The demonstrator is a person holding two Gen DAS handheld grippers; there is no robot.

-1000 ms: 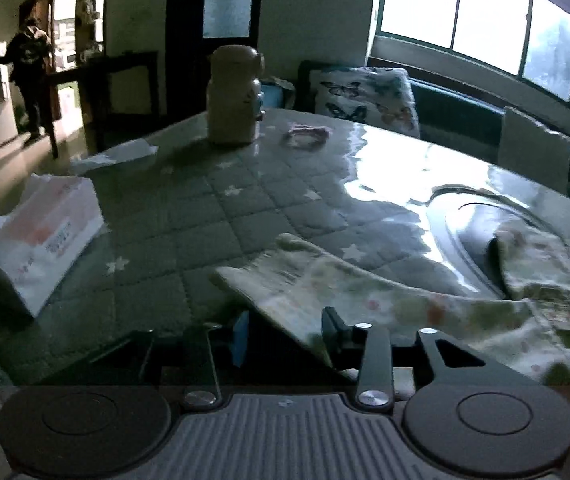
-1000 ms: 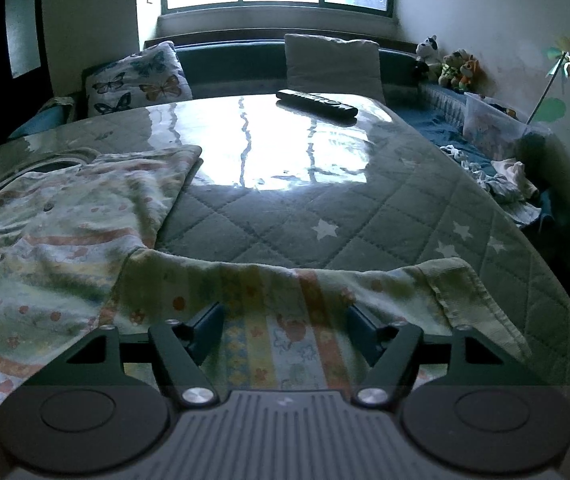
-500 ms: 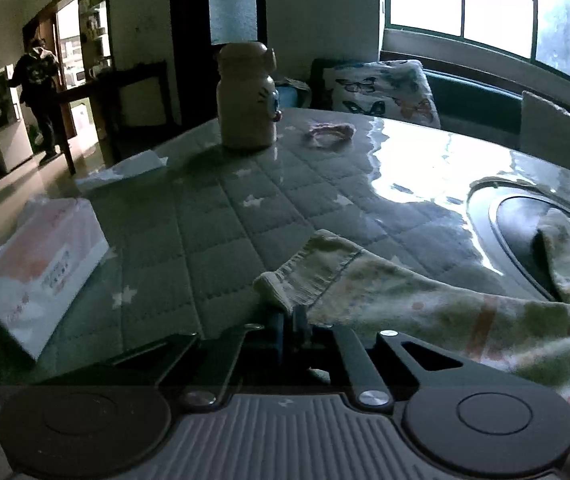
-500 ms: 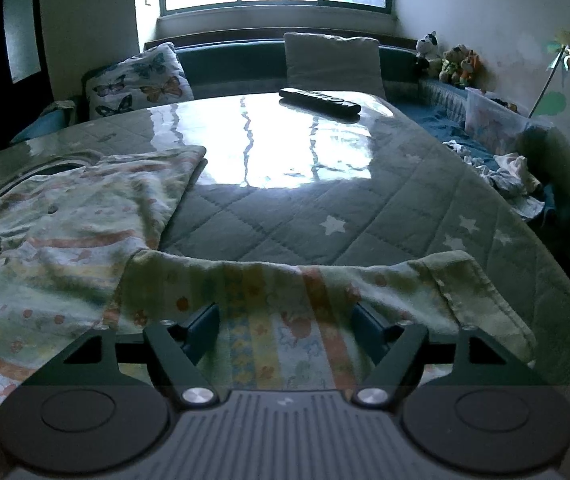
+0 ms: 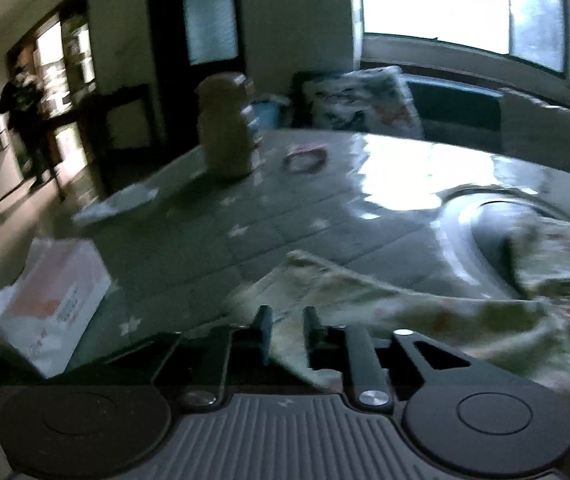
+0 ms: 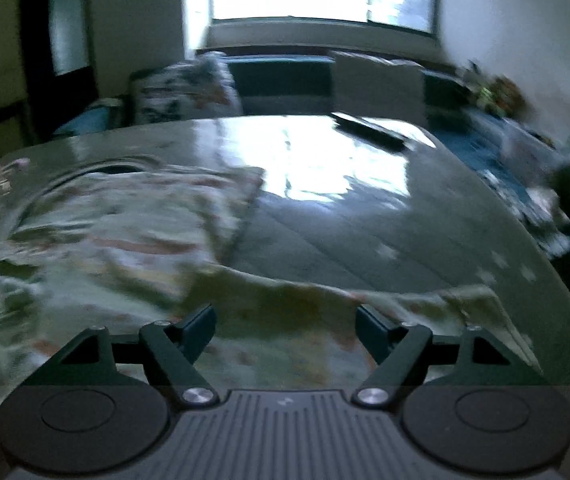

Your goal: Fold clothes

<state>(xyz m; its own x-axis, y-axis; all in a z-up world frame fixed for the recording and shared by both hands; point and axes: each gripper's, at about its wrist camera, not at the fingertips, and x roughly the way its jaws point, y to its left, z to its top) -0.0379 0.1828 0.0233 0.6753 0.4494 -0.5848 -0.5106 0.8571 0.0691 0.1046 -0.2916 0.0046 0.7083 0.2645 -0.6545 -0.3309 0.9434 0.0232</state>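
- The table (image 5: 285, 216), under a grey quilted star-print cover with a glossy sheet on top, fills both of your views.
- The patterned garment (image 6: 105, 240) lies spread on the table's near side, and part of it drapes over a round recess (image 5: 481, 220) in the tabletop.
- Your right gripper (image 6: 285, 320) hovers low over a folded-up edge of the garment, its fingers spread wide with cloth showing between them.
- Your left gripper (image 5: 288, 322) has a narrow gap between its fingers and a corner of the garment (image 5: 365, 300) sits in it; motion blur hides whether it is pinched.
- A tissue pack (image 5: 53, 300) lies to your left; a pale jar (image 5: 227, 132) stands farther back.
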